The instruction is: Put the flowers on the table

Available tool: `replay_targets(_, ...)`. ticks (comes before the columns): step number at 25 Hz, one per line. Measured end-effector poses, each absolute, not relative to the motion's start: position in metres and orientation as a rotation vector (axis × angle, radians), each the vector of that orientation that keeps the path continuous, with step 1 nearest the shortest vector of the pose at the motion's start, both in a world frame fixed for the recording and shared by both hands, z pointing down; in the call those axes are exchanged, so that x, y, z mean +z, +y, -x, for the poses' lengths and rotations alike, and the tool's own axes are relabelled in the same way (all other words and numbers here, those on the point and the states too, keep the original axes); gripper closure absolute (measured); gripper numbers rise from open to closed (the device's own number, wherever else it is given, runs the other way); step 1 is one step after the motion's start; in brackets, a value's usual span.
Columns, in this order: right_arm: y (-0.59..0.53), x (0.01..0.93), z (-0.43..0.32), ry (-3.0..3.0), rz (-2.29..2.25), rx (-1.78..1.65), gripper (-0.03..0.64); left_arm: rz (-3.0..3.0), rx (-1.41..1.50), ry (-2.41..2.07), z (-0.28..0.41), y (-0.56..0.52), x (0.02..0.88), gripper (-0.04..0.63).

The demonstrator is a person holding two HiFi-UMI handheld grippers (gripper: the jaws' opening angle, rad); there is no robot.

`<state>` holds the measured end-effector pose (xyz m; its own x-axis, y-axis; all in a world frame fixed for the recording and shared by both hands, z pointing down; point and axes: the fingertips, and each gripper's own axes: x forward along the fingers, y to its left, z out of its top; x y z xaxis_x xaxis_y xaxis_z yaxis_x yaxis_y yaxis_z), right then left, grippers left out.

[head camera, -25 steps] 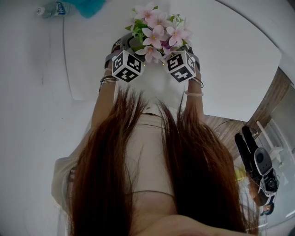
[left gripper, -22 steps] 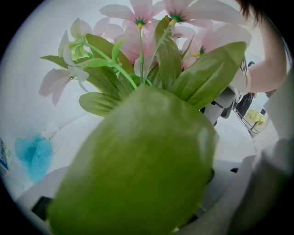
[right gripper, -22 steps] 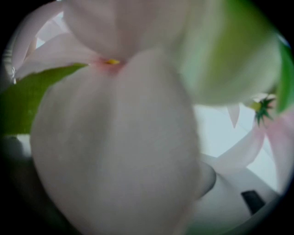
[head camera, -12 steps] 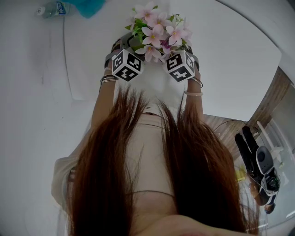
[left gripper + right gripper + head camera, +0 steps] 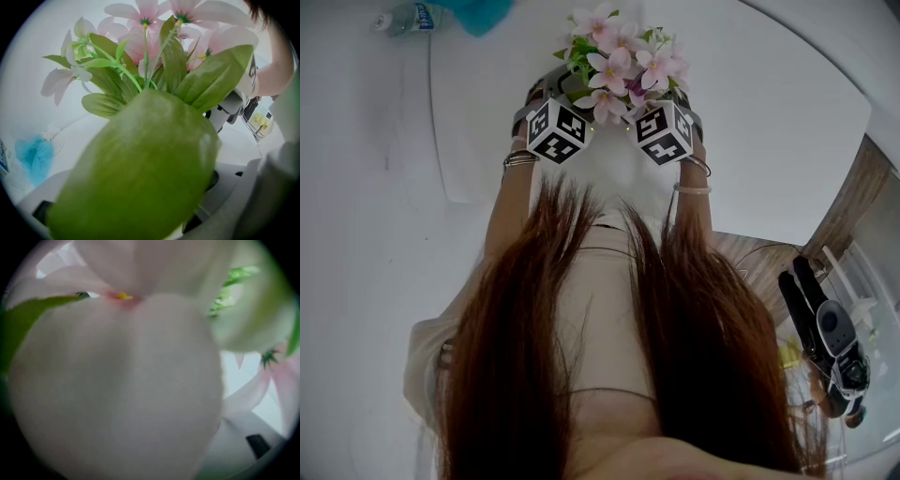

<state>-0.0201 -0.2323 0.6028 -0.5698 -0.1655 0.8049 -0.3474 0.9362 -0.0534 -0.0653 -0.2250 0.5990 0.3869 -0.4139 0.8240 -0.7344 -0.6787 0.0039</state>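
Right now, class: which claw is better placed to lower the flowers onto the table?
Probably the left claw: its view shows leaf, stems and white table beyond. The right claw sits equally close, but a petal fills its view. Neither grip is visible.

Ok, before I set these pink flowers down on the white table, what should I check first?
1. Bunch of pink flowers with green leaves sits between left gripper and right gripper: ok.
2. Left jaws' hold: cannot tell; large green leaf covers them.
3. Right jaws' hold: cannot tell; pale pink petal fills that view.
4. Bare space on white table: ok; plastic bottle and blue cloth lie well aside.
5. Bunch's height above table: cannot tell.
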Motion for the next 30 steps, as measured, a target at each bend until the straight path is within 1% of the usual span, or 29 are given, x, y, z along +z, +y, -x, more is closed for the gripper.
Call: replay_targets(30, -0.21, 0.603, 0.007, -2.169, -0.42, 0.325, 0.235, -2.248, 1.185, -0.998, 0.066, -0.206, 0.593, 0.23)
